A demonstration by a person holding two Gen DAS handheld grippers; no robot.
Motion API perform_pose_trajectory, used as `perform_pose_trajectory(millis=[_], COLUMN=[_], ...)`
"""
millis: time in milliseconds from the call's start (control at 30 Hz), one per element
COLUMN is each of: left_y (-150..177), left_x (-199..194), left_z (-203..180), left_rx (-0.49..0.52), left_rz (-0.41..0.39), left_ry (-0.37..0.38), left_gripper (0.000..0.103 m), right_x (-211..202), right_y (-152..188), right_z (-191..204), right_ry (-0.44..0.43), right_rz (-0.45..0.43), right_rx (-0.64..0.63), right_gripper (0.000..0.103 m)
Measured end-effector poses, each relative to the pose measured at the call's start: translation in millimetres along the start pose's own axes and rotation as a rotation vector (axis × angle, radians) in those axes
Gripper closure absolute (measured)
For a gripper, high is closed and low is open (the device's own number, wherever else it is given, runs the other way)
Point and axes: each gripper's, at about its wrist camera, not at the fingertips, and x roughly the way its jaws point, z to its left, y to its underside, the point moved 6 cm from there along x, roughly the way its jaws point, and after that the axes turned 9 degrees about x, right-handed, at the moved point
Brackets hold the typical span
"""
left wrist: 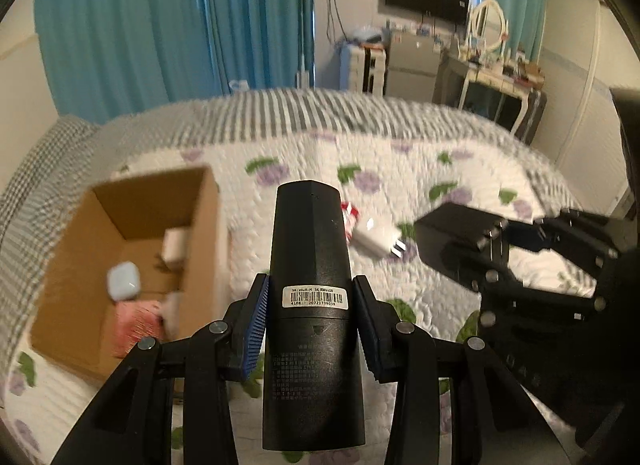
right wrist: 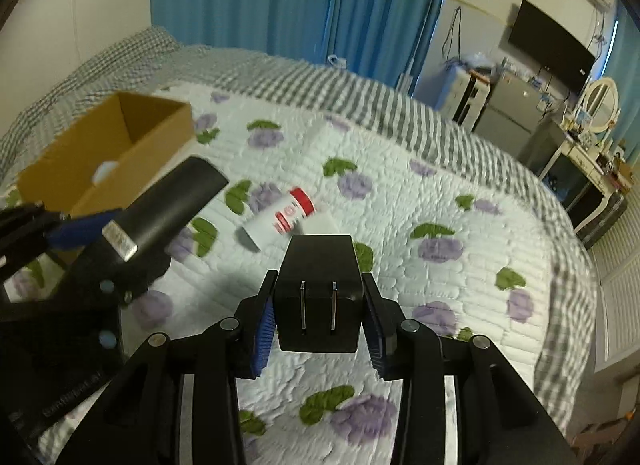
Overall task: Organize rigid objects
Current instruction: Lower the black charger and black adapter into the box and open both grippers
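Black remote [left wrist: 312, 297], back side up with a barcode label [left wrist: 314, 297], sits clamped between the blue pads [left wrist: 256, 325] of the left gripper [left wrist: 311, 321]; pads press both long sides, remote points forward and away from the camera, held above the quilt [left wrist: 460, 169]. Right wrist view shows the same remote [right wrist: 172, 201] from the side, tilted up toward the box [right wrist: 120, 137], left gripper [right wrist: 108, 233] closed on its lower half

Right gripper [right wrist: 318, 317] is clamped on a black charger [right wrist: 318, 293]; two metal prongs [right wrist: 318, 305] face the camera, pads touch its left and right faces. In the left view that charger [left wrist: 452, 237] is seen off to the right, held in the air, the right gripper [left wrist: 500, 241] closed on it

Cardboard box [left wrist: 132, 249] is open, lies on the quilt left of the remote. Inside: a pale blue earbud case [left wrist: 123, 280], a pink item [left wrist: 138, 321], a white block [left wrist: 176, 245] near the far wall; all blurred, details unclear

Loose on the quilt between the grippers: white bottle with red cap [right wrist: 280, 217], lying on its side, and a white charger [left wrist: 378, 239] with prongs toward the right, just beside the bottle [left wrist: 350, 219], which the remote mostly hides in the left view

Quilt is white with purple and green print, over a grey striped sheet [right wrist: 360, 93]. Blue curtains [left wrist: 180, 21] behind the bed, TV [right wrist: 550, 51] on the far wall, dresser with oval mirror [right wrist: 600, 105] below it
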Motion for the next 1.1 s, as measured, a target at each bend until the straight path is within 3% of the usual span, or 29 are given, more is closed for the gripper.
perform_pose_trajectory(millis=[300,533,733,867,1100], left_y=[-21.8,-19.8,-0.1,14.3,34.5], left_x=[-53.3,-50.8,-17.0,14.4,52.2], left_z=[58.5,129.4,184.2,206.8,211.7], left_rx=[-0.042,-0.098,-0.142,-0.17,-0.152], left_rz=[-0.107,-0.114,-0.051,-0.004,0.058], left_ry=[-0.028,-0.086,-0.118,-0.115,-0.087], left_gripper=[0.062,0.062,0.062,0.062,0.062], right_x=[-75.0,-95.6,-59.9,-14.6,59.5], right_y=[-46.6,-103.2,-127.7,-129.7,-118.6], right_z=[49.9,122.6,184.6,214.8,230.7], right_ry=[0.036,-0.016,-0.082,-0.136,-0.161], right_rz=[-0.12,-0.198,-0.189,-0.131,-0.043], right_rx=[-0.078,-0.153,-0.195,-0.198,-0.182], right_gripper=[0.065,0.065,0.065,0.065,0.065])
